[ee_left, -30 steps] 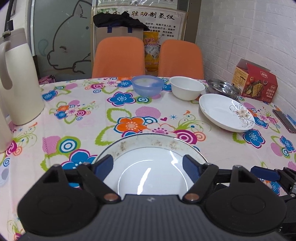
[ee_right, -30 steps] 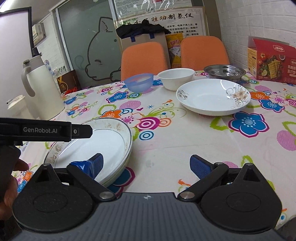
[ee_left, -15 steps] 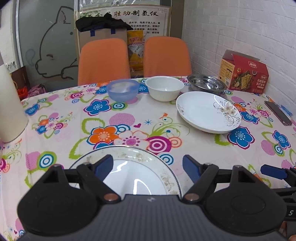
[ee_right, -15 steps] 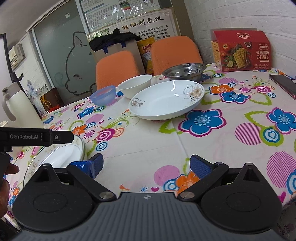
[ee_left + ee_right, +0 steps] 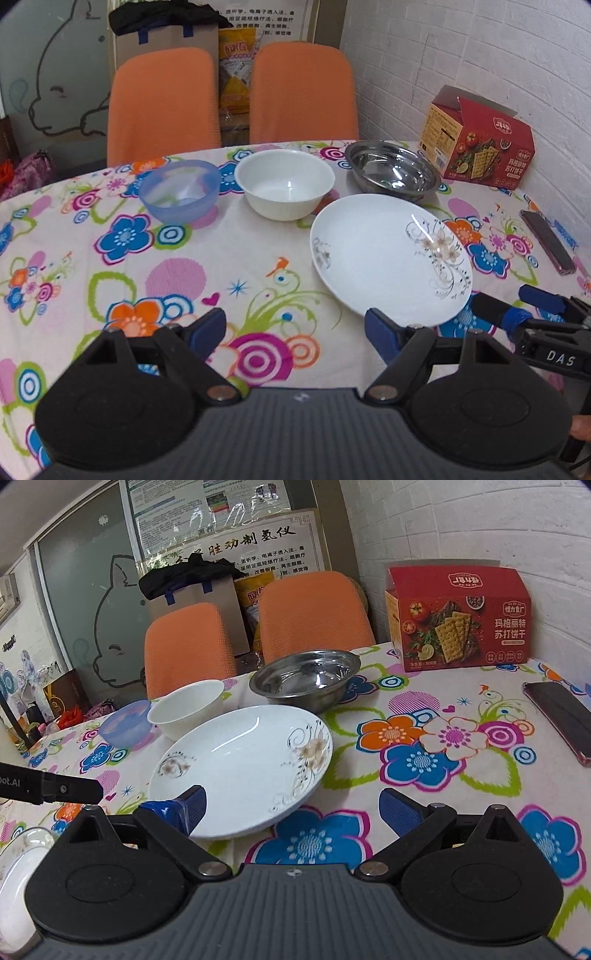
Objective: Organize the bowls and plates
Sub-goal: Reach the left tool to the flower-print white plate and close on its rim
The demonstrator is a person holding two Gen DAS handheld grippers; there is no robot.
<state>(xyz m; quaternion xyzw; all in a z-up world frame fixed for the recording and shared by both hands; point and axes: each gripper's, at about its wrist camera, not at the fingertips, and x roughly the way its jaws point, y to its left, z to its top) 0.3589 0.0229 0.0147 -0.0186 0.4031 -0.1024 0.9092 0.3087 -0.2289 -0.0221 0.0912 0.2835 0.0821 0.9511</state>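
Observation:
A white plate with a flower print lies on the flowered tablecloth, in front of a white bowl, a blue plastic bowl and a steel bowl. My left gripper is open over bare cloth, just left of the plate's near rim. My right gripper is open too; its left finger overlaps the near rim of the flower plate and its right finger hangs over the cloth. A gold-rimmed white plate shows at the lower left of the right wrist view.
A red cracker box stands by the brick wall at the back right. A dark phone lies near the table's right edge. Two orange chairs stand behind the table. In the left wrist view the right gripper sits beside the plate.
Both grippers moved right and forward, away from the gold-rimmed plate to the flower plate. The gold-rimmed plate left the left wrist view. Both stayed open.

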